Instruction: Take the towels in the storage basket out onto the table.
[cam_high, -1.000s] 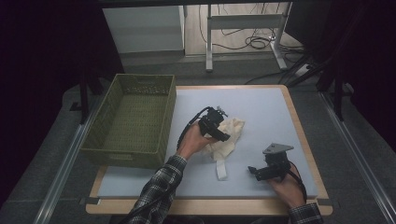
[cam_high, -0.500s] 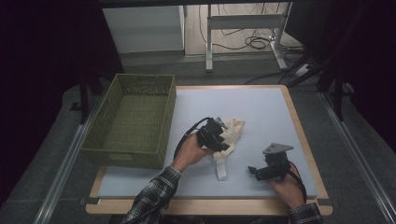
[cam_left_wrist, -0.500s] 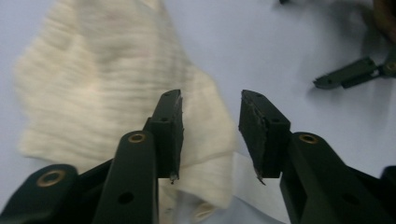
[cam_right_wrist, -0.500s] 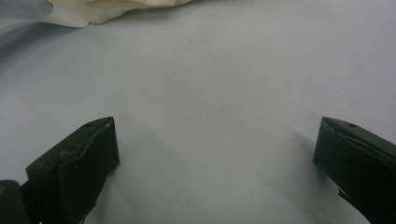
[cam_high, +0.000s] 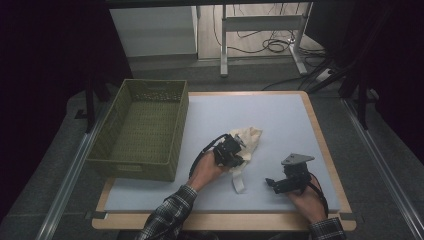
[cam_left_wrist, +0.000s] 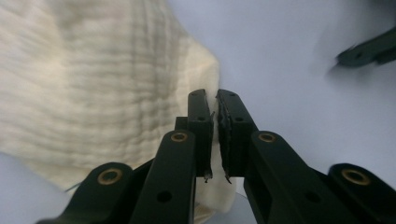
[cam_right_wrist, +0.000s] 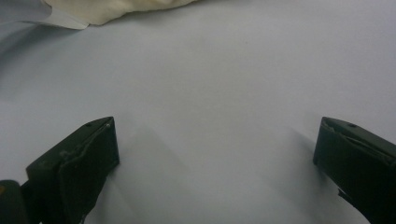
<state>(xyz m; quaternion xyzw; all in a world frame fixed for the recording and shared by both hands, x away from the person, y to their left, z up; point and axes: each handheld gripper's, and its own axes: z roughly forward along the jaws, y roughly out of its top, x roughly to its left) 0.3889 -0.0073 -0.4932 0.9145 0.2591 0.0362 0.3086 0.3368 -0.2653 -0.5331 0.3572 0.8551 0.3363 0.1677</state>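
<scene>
The cloth (cam_high: 246, 141), cream and crumpled, lies on the desk (cam_high: 280, 120) just right of the basket (cam_high: 142, 131). The left tongs (cam_high: 235, 159) sit on its near edge, so the hand (cam_high: 207, 170) and the tool's body hide part of the cloth in the high view; only a pale strip pokes out below them. In the left gripper view the left tongs (cam_left_wrist: 214, 100) have just been closing and now stand almost pressed together at the cloth's (cam_left_wrist: 93, 88) edge; whether a fold is pinched between them cannot be made out, since the slit is dark and narrow. The right tongs (cam_high: 270, 183) rest well right of the basket, apart from the cloth. In the right gripper view they (cam_right_wrist: 217, 140) are spread wide over bare desk, both jaws cut off by the frame, the cloth (cam_right_wrist: 116, 8) clipped at the top edge.
</scene>
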